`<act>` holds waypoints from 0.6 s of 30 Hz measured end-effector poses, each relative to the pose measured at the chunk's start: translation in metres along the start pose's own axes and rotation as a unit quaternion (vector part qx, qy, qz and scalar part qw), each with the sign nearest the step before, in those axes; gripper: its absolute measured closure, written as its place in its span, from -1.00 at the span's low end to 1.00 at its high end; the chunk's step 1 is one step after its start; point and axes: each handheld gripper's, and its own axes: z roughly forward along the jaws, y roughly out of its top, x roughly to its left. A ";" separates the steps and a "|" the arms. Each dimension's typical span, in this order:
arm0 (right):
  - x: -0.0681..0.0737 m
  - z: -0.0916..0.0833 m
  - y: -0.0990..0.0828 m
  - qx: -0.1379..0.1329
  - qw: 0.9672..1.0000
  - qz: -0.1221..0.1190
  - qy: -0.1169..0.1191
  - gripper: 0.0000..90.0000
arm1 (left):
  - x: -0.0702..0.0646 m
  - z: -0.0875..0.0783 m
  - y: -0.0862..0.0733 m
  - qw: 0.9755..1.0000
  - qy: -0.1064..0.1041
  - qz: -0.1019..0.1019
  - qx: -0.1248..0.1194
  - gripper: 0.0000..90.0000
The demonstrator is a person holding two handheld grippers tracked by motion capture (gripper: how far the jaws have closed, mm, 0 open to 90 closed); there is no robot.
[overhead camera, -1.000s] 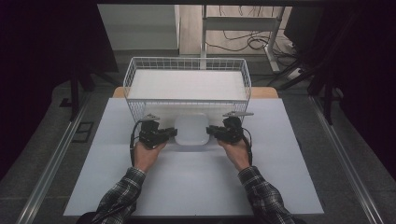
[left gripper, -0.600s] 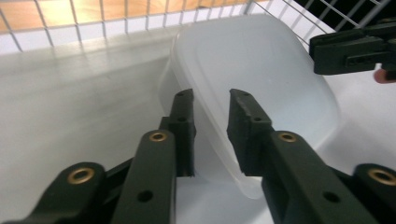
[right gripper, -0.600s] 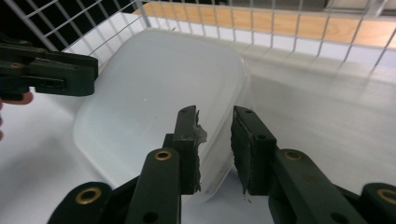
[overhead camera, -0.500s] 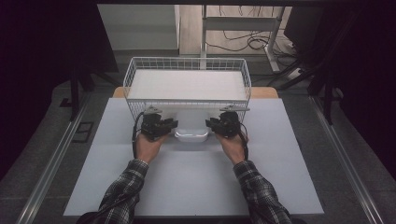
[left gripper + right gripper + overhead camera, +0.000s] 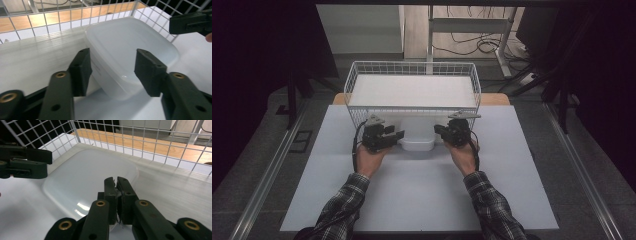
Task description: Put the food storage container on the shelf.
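Translucent rounded plastic tub (image 5: 416, 135) beside white wire basket (image 5: 412, 90); left tongs (image 5: 112, 67) agape, right tongs (image 5: 116, 195) pinching its rim.

We see a white mat (image 5: 422, 195) covering the tabletop, and a strip of bare wooden table (image 5: 495, 99) showing past its far edge. On the mat's far part stands a white wire basket (image 5: 362, 75) with a pale flat bottom. Around the table lies a grey floor (image 5: 257, 145), with metal rails (image 5: 267, 175) running along both sides. Behind the basket we see a white frame post (image 5: 430, 20), and black cables (image 5: 472, 42) lying loose on a lighter patch of floor. The surroundings to left and right are too dark for us to make out.
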 end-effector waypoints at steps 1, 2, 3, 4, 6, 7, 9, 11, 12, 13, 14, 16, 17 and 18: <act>0.001 -0.002 -0.001 -0.001 1.000 0.000 0.001 0.93 | -0.002 -0.003 -0.002 1.000 -0.006 0.000 -0.005 -0.03; 0.001 -0.004 -0.002 -0.001 1.000 -0.002 0.003 0.94 | -0.004 -0.006 -0.004 1.000 -0.010 0.003 -0.010 -0.09; 0.003 -0.007 -0.004 -0.002 1.000 -0.002 0.005 0.95 | -0.006 -0.010 -0.006 1.000 -0.009 0.009 -0.014 -0.13; 0.004 -0.010 -0.006 -0.004 1.000 -0.002 0.009 0.95 | -0.006 -0.012 -0.008 1.000 -0.009 0.014 -0.015 -0.18; 0.005 -0.015 -0.009 -0.009 1.000 -0.004 0.016 0.94 | -0.008 -0.019 -0.011 0.999 -0.015 0.023 -0.023 -0.29; 0.006 -0.017 -0.010 -0.009 1.000 -0.004 0.017 0.94 | -0.009 -0.024 -0.013 0.999 -0.018 0.020 -0.027 -0.31; 0.008 -0.022 -0.012 -0.013 1.000 -0.008 0.023 0.92 | -0.010 -0.030 -0.017 0.999 -0.029 0.016 -0.034 -0.39; 0.010 -0.027 -0.014 -0.015 0.999 -0.013 0.025 0.89 | -0.011 -0.036 -0.022 0.998 -0.037 0.015 -0.040 -0.47; 0.012 -0.029 -0.015 -0.016 0.999 -0.016 0.027 0.88 | -0.012 -0.039 -0.024 0.998 -0.041 0.016 -0.043 -0.50; 0.013 -0.030 -0.016 -0.013 0.999 -0.022 0.026 0.87 | -0.013 -0.041 -0.025 0.998 -0.043 0.018 -0.043 -0.53; 0.015 -0.032 -0.016 -0.011 0.999 -0.027 0.025 0.86 | -0.015 -0.044 -0.027 0.998 -0.045 0.018 -0.045 -0.56; 0.019 -0.035 -0.018 -0.009 0.999 -0.036 0.028 0.85 | -0.018 -0.048 -0.030 0.998 -0.046 0.018 -0.046 -0.59; 0.021 -0.037 -0.019 -0.009 0.999 -0.040 0.029 0.85 | -0.021 -0.051 -0.032 0.998 -0.044 0.021 -0.044 -0.61; 0.023 -0.038 -0.020 -0.008 0.999 -0.044 0.031 0.84 | -0.022 -0.052 -0.034 0.998 -0.044 0.023 -0.044 -0.63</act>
